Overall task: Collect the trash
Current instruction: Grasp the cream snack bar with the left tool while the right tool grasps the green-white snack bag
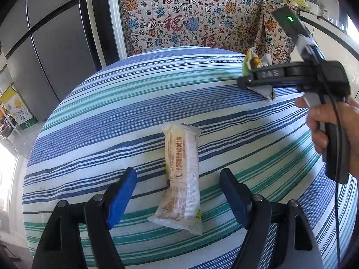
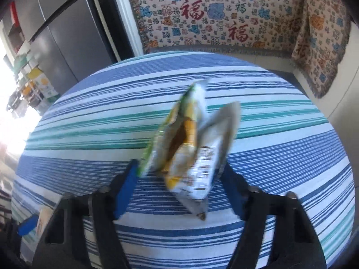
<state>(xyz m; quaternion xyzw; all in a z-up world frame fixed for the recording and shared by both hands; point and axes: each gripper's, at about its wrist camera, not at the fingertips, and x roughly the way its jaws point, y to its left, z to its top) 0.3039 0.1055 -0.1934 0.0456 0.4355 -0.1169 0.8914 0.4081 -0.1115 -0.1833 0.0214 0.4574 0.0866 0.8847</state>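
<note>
Right gripper (image 2: pixel 179 172) pinches a crumpled snack wrapper (image 2: pixel 190 143) above the striped tablecloth (image 2: pixel 280 157). Left gripper (image 1: pixel 178 179), jaws apart, straddles a white packet (image 1: pixel 182 177) lying flat; patterned throw (image 1: pixel 190 15) behind.

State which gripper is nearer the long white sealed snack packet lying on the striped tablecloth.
Left. The left gripper straddles the white snack packet, open; the right gripper is farther away, with a crumpled green-yellow wrapper between its fingers.

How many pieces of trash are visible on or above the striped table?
2. A white wrapper lies on the tablecloth between the open left gripper's fingers. A torn green-yellow packet is between the right gripper's fingers. Others may be hidden.
</note>
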